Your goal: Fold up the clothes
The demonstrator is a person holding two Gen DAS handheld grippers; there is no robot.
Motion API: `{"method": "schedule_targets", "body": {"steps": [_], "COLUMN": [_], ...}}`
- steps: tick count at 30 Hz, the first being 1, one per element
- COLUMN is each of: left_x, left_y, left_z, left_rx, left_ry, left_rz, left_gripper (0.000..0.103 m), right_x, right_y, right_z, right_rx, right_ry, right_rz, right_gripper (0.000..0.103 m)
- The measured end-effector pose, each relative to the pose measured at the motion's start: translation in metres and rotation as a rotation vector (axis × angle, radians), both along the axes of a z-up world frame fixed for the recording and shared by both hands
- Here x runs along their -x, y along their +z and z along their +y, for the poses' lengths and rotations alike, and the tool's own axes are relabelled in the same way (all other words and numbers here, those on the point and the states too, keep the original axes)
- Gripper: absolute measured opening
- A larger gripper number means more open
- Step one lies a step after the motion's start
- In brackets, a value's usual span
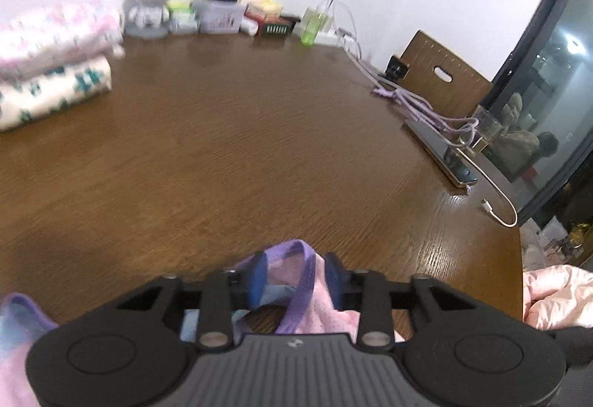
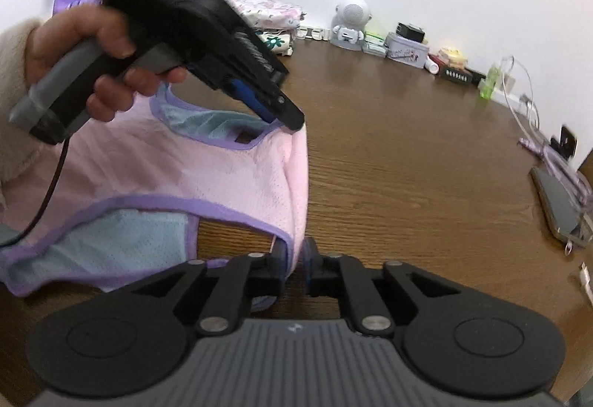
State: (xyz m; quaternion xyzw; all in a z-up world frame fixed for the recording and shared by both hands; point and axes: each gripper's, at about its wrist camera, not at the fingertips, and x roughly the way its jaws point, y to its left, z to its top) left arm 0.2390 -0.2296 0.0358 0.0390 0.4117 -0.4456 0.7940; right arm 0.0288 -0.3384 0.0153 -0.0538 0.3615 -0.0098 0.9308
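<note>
At the near edge of the brown surface (image 1: 229,132) lies the pink mesh garment (image 2: 222,181) with purple trim. My left tool (image 1: 296,281) is released, pads clear of the trim loop between them. My right tool (image 2: 296,270) stands slightly parted, the garment's corner hem between its pads; grip unclear.
</note>
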Motion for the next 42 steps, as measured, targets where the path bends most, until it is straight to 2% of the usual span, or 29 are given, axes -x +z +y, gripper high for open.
{"method": "schedule_targets", "body": {"steps": [2, 7, 10, 12, 13, 14, 21, 27, 29, 31, 35, 39, 42], "left_x": [0.009, 0.035, 0.058, 0.073, 0.080, 0.085, 0.099, 0.105, 0.108, 0.111, 0.112, 0.108, 0.103], "left_y": [0.009, 0.019, 0.016, 0.014, 0.012, 0.009, -0.011, -0.013, -0.010, -0.007, -0.001, -0.002, -0.008], "left_z": [0.015, 0.062, 0.090, 0.109, 0.119, 0.128, 0.174, 0.186, 0.187, 0.187, 0.181, 0.177, 0.175], "left_rx": [-0.013, -0.126, -0.196, -0.242, -0.256, -0.259, -0.232, -0.214, -0.186, -0.162, -0.131, -0.083, -0.077], "left_ry": [0.017, 0.091, 0.147, 0.186, 0.209, 0.234, 0.345, 0.378, 0.381, 0.385, 0.400, 0.434, 0.443], "left_rz": [-0.050, -0.164, -0.221, -0.258, -0.266, -0.262, -0.171, -0.189, -0.193, -0.213, -0.240, -0.201, -0.170], "left_gripper": [0.042, 0.044, 0.044, 0.044, 0.044, 0.044, 0.044, 0.044, 0.044, 0.044, 0.044, 0.044, 0.044], "right_x": [0.005, 0.016, 0.012, 0.008, 0.004, 0.000, -0.022, -0.026, -0.028, -0.035, -0.068, -0.107, -0.125], "right_y": [0.007, 0.025, 0.023, 0.019, 0.016, 0.013, -0.005, -0.007, 0.001, 0.010, 0.019, 0.013, 0.006], "right_z": [-0.009, -0.023, -0.017, -0.011, -0.009, -0.006, 0.010, 0.015, 0.018, 0.025, 0.039, 0.043, 0.041], "right_rx": [-0.076, -0.246, -0.240, -0.225, -0.231, -0.237, -0.171, -0.136, -0.165, -0.152, -0.101, -0.078, -0.079], "right_ry": [-0.009, 0.022, 0.015, -0.017, -0.021, -0.025, -0.008, -0.022, 0.001, 0.023, 0.058, 0.068, 0.071], "right_rz": [-0.016, -0.070, -0.093, -0.115, -0.112, -0.110, -0.045, -0.015, -0.035, -0.071, -0.110, -0.060, -0.025], "right_gripper": [0.023, 0.030, 0.030, 0.026, 0.020, 0.020, 0.020, 0.020, 0.020, 0.020, 0.019, 0.018, 0.018]}}
